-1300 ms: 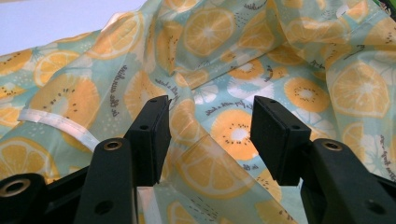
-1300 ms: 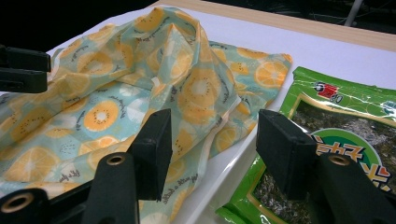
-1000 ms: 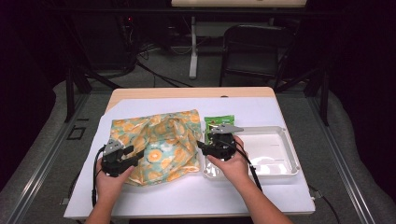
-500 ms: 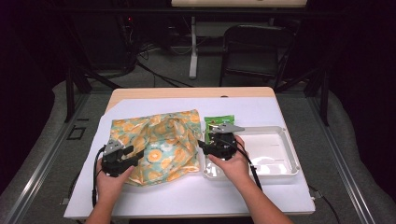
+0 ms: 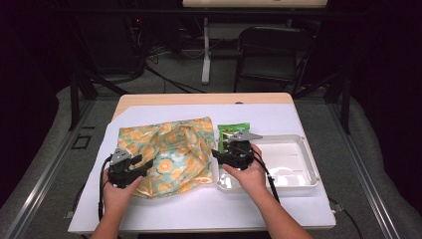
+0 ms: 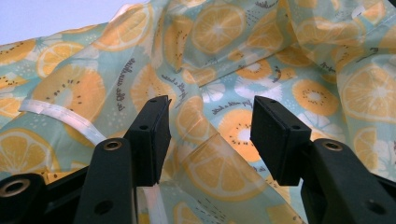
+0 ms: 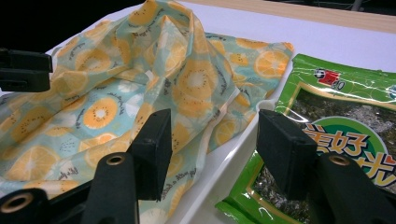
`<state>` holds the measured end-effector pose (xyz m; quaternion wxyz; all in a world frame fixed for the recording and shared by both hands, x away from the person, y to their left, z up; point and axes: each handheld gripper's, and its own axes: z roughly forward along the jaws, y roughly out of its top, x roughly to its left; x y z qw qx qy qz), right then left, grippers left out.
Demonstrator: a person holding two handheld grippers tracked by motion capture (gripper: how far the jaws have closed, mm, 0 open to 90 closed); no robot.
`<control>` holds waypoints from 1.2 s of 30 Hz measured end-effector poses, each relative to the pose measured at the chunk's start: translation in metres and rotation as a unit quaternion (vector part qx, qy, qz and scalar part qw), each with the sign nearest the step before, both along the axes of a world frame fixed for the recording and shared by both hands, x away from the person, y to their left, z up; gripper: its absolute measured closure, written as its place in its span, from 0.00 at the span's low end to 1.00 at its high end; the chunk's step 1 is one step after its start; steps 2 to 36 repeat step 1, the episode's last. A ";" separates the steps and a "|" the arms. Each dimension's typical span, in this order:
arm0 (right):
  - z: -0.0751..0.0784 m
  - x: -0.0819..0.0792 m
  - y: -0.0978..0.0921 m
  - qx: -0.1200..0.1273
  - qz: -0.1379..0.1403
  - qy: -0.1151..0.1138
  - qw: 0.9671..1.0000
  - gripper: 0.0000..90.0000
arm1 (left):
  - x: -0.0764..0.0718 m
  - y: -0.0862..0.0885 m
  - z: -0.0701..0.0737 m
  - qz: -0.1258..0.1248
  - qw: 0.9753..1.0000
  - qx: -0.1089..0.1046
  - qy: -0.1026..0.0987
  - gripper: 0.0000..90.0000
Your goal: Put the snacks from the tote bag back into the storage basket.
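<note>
We find the fruit-print bag (image 5: pixel 169 154) lying crumpled on the white table cover (image 5: pixel 199 209), left of centre in the high view, its fabric pale green with orange slices and kiwi rounds; a fold rises at its middle and a white seam strip (image 6: pixel 60 116) runs along one edge in the left gripper view.

We note the left gripper (image 5: pixel 130 165) at the bag's near left corner, held in the person's left hand (image 5: pixel 118 191); its jaws stand wide apart over the fabric, with a raised fold lying between them but, so far as we can see, not clamped.

We note the right gripper (image 5: pixel 226 154) held in the right hand (image 5: pixel 249 174) at the left end of the clear plastic tray (image 5: pixel 298 174), just beside the bag's right edge; its jaws are likewise spread wide and hold nothing; in the right gripper view they frame the tray's rim (image 7: pixel 233 154), with the bag to one side and the green snack packet (image 7: pixel 345 121) to the other.

We record the green snack packet (image 5: pixel 234 132) lying partly against the tray's far left corner, touching the bag's right edge; whether it rests inside the tray or over its rim we cannot tell.
</note>
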<state>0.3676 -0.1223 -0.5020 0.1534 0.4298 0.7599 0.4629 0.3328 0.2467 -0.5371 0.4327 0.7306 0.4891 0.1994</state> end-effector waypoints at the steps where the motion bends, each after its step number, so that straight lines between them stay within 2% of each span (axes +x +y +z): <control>1: 0.000 0.000 0.000 -0.002 0.001 0.001 1.000 0.50 | 0.000 0.000 0.000 0.000 1.000 0.000 0.001 0.53; 36: 0.000 0.000 0.000 -0.002 0.001 0.001 1.000 0.50 | 0.000 0.000 0.000 0.000 1.000 0.000 0.001 0.53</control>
